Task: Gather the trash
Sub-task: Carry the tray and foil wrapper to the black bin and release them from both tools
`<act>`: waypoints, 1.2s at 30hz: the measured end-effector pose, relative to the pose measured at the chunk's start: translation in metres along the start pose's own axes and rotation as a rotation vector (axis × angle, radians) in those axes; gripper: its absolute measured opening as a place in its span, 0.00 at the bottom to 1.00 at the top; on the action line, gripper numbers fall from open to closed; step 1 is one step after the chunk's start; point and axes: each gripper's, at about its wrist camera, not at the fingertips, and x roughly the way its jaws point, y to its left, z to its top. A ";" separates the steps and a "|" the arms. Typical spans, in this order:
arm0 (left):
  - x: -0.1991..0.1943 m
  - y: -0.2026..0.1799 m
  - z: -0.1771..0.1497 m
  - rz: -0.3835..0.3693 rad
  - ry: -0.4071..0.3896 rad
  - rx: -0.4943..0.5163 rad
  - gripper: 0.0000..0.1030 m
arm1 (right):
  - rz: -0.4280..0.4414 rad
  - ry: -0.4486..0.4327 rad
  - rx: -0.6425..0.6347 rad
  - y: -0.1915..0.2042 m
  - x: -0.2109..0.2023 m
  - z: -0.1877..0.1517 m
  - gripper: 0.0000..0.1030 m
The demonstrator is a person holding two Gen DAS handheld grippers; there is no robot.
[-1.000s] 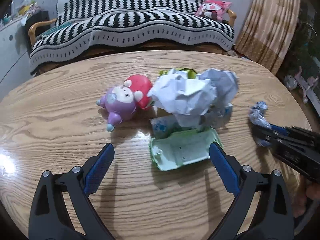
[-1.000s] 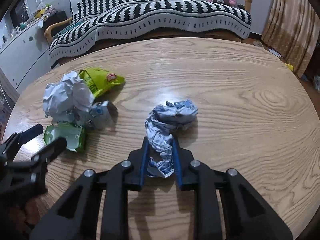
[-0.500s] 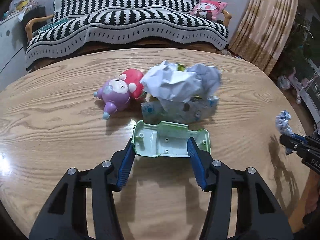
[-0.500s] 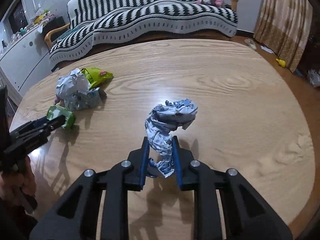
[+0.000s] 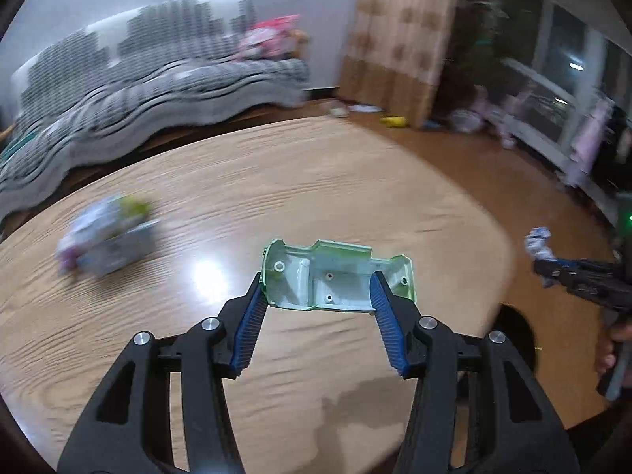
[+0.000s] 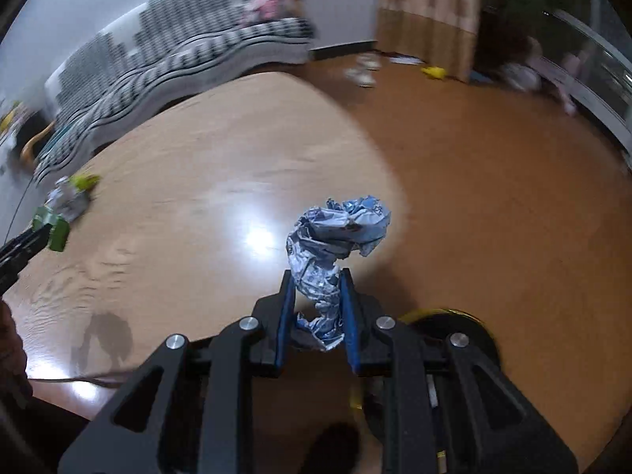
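Observation:
My left gripper [image 5: 318, 282] is shut on a pale green plastic shell [image 5: 328, 264] and holds it by its two ends above the wooden table [image 5: 316, 181]. In the right wrist view, my right gripper [image 6: 316, 276] is shut on a crumpled blue-and-white paper wad [image 6: 335, 233], hanging over the table's rim with floor beyond. The left wrist view shows the right gripper [image 5: 553, 268] and its paper wad [image 5: 539, 243] at the far right. At the left edge of the right wrist view are the left gripper [image 6: 35, 237] and the green shell [image 6: 53, 229].
A blurred pile of crumpled paper and wrappers [image 5: 106, 237] lies on the table's left side, and the pile [image 6: 69, 197] shows small in the right wrist view. A dark round bin with a yellow rim [image 6: 446, 316] sits on the floor under the right gripper. A striped sofa [image 5: 138, 79] stands behind.
The left gripper shut on the green shell and lifted it away rightward, so the pile now lies far left. The right gripper carried its paper wad rightward past the table's edge.

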 end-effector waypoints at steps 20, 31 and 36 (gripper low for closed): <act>0.098 -0.251 -0.039 -0.331 0.162 0.285 0.50 | -0.030 0.278 0.187 -0.173 0.027 -0.096 0.22; 0.118 -0.266 -0.050 -0.361 0.220 0.309 0.50 | -0.058 0.247 0.219 -0.173 0.024 -0.087 0.56; 0.135 -0.281 -0.061 -0.401 0.274 0.345 0.50 | -0.069 0.209 0.279 -0.183 0.012 -0.083 0.58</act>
